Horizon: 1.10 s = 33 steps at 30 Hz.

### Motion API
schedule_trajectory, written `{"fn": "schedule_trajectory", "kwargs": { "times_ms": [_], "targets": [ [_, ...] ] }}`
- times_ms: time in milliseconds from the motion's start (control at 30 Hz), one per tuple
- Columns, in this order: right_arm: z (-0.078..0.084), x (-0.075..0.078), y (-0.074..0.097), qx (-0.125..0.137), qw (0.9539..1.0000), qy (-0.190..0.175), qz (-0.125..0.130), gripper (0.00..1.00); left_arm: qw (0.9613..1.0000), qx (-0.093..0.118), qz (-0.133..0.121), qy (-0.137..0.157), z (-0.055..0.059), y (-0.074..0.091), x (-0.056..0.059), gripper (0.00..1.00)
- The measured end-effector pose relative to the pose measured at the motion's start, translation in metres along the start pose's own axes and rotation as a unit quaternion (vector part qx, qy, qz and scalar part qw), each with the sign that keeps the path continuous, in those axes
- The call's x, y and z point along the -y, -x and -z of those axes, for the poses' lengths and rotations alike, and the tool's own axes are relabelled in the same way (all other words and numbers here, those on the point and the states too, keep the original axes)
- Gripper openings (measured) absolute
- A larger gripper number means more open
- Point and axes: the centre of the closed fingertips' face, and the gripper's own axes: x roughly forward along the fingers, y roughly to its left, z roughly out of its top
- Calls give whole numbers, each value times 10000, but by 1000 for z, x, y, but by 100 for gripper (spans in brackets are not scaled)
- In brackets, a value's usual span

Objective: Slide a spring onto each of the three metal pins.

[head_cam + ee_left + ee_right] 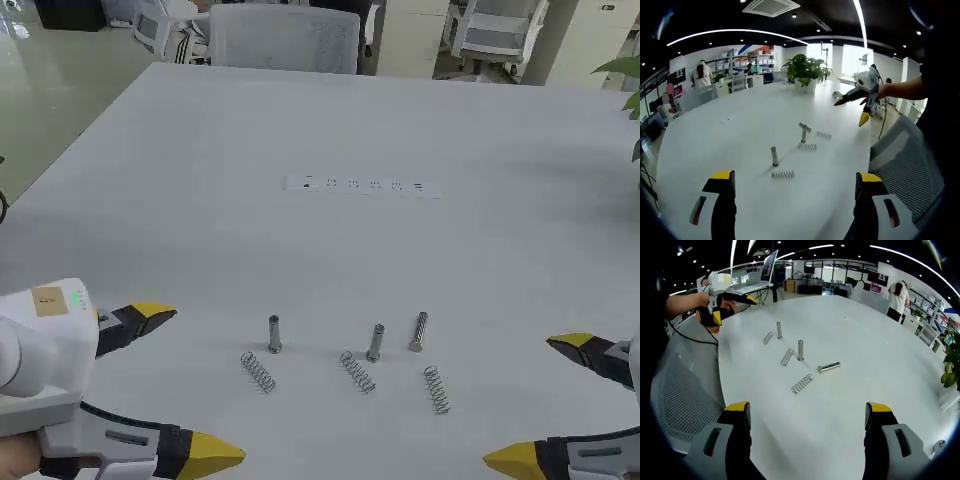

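On the white table point(480, 150), the head view shows three pins in a row. The left pin point(274, 334) and middle pin point(375, 342) look upright, while the right pin point(418, 332) seems to lean. Just in front of each lies a loose spring: the left spring point(258, 371), middle spring point(357, 371) and right spring point(436, 389). None is on a pin. The left gripper point(185, 385) sits at the lower left and the right gripper point(540, 400) at the lower right. Both have their jaws spread wide, hold nothing and are well apart from the parts. A socket strip point(362, 185) is set into the table farther back.

The left gripper view shows its own yellow-tipped jaws gaping, with the left spring nearest. The right gripper hangs open beyond the far end of the row, and a plant point(807, 70) stands at the table's far side.

The right gripper view makes plain what the head view leaves unclear: the right pin lies flat on its side, apart from its spring. A mesh chair point(680, 390) stands beside the table.
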Motion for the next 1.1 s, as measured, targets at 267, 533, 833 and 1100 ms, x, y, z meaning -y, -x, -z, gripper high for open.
{"fn": "schedule_trajectory", "kwargs": {
  "times_ms": [267, 533, 833, 1100],
  "targets": [
    [0, 1, 1, 18, 10000, 26, 23, 90, 10000, 29, 85, -19, -2, -3, 7, 96],
    [-2, 1, 2, 79, 10000, -29, 44, 89, 9998, 131, 5, 138, -1, 2, 2, 94],
    [-4, -1, 1, 158, 9998, -71, 42, 89, 9992, 322, -140, 180, -8, 5, -4, 98],
    [-13, 3, 2, 316, 9994, -111, 76, 89, 9981, 503, -111, 336, -3, -2, -3, 98]
  ]
}}
